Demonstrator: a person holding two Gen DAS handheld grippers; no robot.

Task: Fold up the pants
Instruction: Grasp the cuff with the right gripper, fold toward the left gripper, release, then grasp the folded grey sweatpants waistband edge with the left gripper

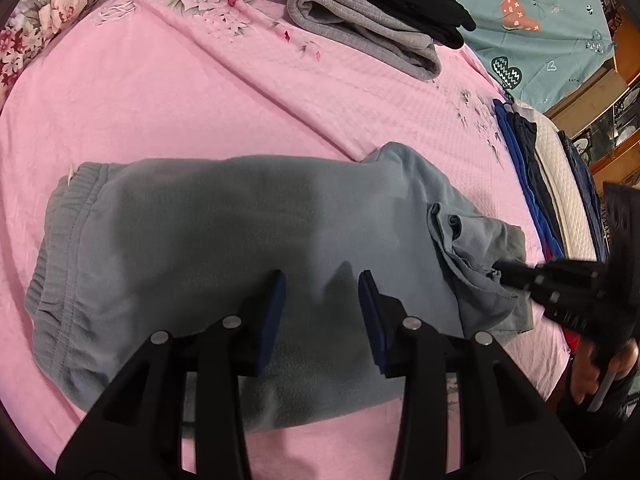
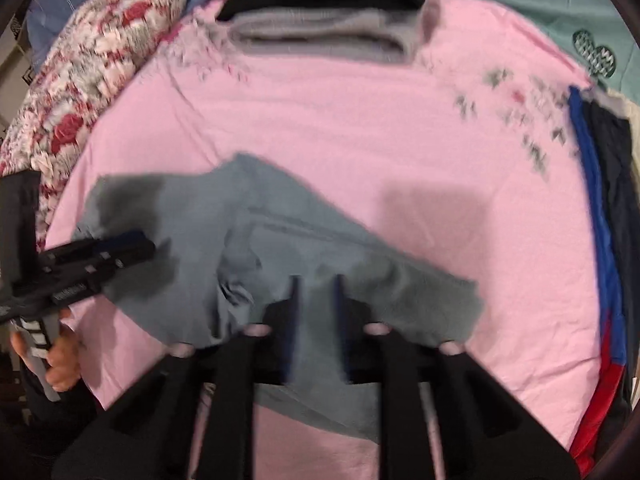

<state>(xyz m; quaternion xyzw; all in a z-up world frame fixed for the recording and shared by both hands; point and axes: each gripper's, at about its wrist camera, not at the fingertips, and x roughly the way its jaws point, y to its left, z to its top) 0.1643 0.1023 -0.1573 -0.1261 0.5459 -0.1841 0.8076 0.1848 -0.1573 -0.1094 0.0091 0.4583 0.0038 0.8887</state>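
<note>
A: Grippers?
B: My left gripper (image 1: 322,280) hovers jaws apart, empty, above the pants (image 1: 240,248). My right gripper (image 2: 316,280): narrower gap, blurred, grip unclear.
A: Pants?
B: Flat beneath both, on the pink sheet (image 1: 200,100).

Left tool (image 1: 322,280): black frame, blue-padded fingers (image 1: 276,300) spread apart, nothing between them, pointing forward and down. Seen from the right wrist view as a dark body entering from the left (image 2: 120,248), gripped below by a bare hand (image 2: 60,360).

Right tool (image 2: 316,284): black frame, blue-padded fingers parallel with a narrower gap; blurred, contact uncertain. Seen from the left wrist view entering from the right (image 1: 508,272), tip low, handle held by a hand (image 1: 592,376).
</note>
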